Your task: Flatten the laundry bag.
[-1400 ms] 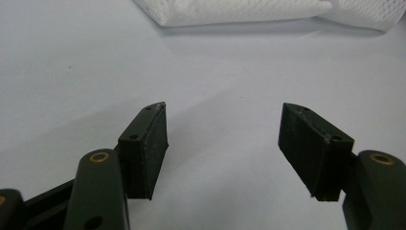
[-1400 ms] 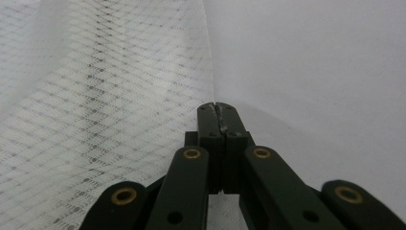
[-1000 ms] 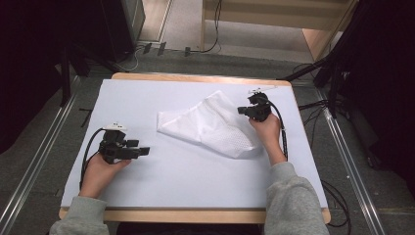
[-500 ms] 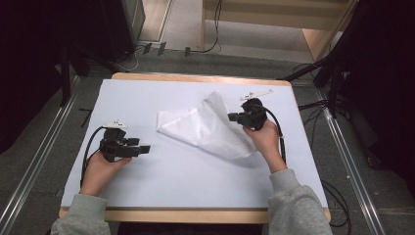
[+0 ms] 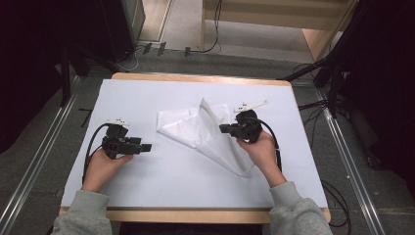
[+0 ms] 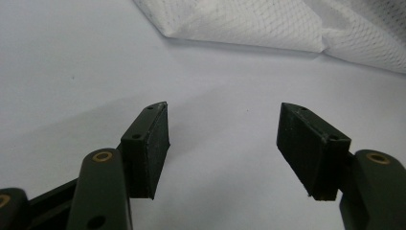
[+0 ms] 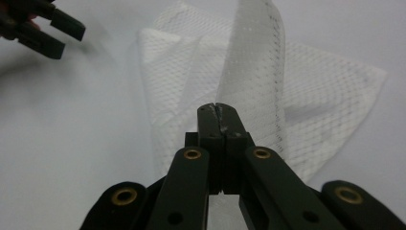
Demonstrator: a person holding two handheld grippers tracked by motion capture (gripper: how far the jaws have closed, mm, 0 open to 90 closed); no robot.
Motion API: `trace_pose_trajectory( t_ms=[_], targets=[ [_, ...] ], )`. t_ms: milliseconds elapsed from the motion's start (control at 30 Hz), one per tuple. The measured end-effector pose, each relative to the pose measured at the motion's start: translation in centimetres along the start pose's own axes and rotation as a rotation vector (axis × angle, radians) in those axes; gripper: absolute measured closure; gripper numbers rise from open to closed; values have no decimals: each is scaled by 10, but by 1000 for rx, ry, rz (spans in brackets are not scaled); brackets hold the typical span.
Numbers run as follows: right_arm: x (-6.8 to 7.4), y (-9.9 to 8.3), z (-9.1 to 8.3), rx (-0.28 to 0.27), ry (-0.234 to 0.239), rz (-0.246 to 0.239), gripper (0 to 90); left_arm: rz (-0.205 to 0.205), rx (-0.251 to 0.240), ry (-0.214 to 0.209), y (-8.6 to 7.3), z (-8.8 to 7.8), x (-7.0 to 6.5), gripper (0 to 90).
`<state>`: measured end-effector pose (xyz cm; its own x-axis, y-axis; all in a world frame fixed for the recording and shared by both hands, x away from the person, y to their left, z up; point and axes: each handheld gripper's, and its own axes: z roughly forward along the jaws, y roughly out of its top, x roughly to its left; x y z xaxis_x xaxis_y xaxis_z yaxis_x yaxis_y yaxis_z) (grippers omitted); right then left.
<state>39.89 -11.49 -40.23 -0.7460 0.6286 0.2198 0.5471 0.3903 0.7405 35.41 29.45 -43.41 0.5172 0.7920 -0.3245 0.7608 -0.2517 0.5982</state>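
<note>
So the white mesh cloth (image 5: 205,132) is sitting mid-counter (image 5: 147,93), a bit toward the right half, and its long axis runs diagonally, from the far-left corner down to a point near the person's right hand. The right gripper (image 5: 224,129) has its fingers (image 7: 218,125) pinched together on a flap of that cloth, and the flap stands up off the counter like a little tent peak. In the right gripper view you can see the mesh strip rising straight up from the closed tips.

The left gripper (image 5: 146,147) is parked near the counter's left side, fingers (image 6: 146,143) spread apart with nothing between them. The cloth's nearest edge lies ahead of them and off to the right, close but not touching.

My read: the lifted flap wants to go across toward the left corner of the cloth, so the fold direction is basically right-to-left along that diagonal. The right hand is obviously the one in charge; the left is near enough to pin the far-left edge if needed.
</note>
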Motion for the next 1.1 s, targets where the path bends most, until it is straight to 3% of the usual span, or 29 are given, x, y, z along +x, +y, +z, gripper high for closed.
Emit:
trace_pose_trajectory(
  t_ms=[100,433,1100],
  targets=[
    [14,-5,3,11,38,-20,900,1,-8,-1,3,0,1,366],
    [37,-15,15,53,72,-50,900,16,-13,5,8,2,5,366],
    [94,-32,38,130,171,-123,900,47,-15,-15,20,10,-1,366]
  ],
)
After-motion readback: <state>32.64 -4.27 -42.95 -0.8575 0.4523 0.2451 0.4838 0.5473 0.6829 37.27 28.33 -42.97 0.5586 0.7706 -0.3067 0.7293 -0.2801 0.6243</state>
